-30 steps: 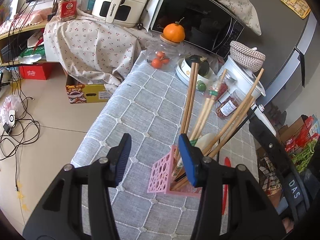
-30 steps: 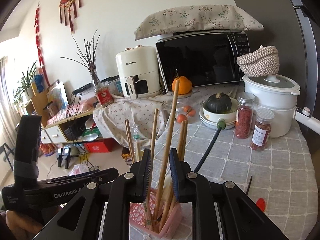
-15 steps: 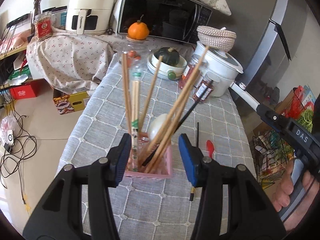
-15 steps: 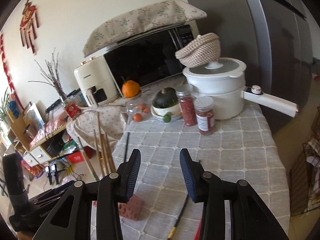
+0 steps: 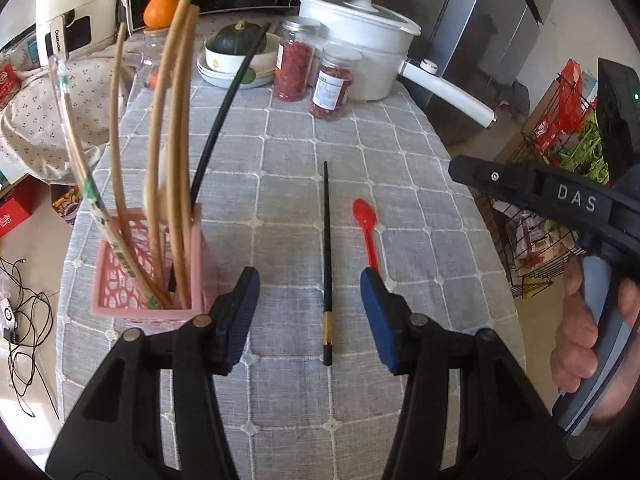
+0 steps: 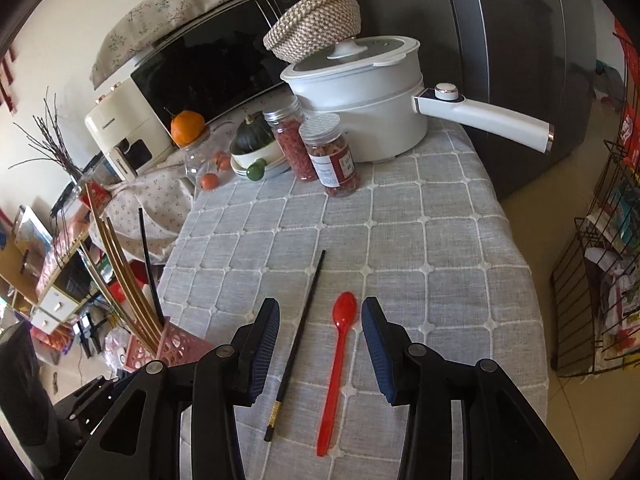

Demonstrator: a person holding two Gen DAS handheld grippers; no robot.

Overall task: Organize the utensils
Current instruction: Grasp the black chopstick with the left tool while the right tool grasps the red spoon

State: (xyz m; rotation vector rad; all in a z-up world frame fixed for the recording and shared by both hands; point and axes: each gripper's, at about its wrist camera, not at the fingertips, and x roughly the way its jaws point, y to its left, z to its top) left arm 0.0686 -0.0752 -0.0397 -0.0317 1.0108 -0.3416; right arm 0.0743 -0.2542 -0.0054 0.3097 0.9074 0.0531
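The left gripper [image 5: 310, 312] hangs low over the desk [image 5: 420, 184] with its jaws spread wide and nothing between them but the gold-banded end of a black chopstick [image 5: 327, 256], which lies flat on the grey checked tablecloth [image 5: 280, 400] pointing away from the camera. Just right of it, apart from it, lies a red plastic spoon [image 5: 367, 228], bowl at the far end. The right gripper [image 6: 320, 334] is also wide and empty; in its view the chopstick and the spoon both lie between its fingers on the cloth.

At the desk's left edge stands a pink lattice utensil holder [image 5: 140, 280] with several wooden chopsticks [image 5: 176, 140] and one black chopstick [image 5: 216, 120] leaning upright in it; the left finger is near its front corner. The cloth between the holder, the two loose utensils and the right edge is bare, and the far end is crowded with two red-filled jars [image 5: 316, 76], a white pot [image 5: 360, 40] whose long handle juts past the right edge, and a bowl holding a dark green squash [image 5: 236, 46].

Readable writing: "DAS" on the right gripper's body in the left view, and "CHANGHONG" on the cream air fryer [image 5: 68, 8]. The jar labels are too small to read.
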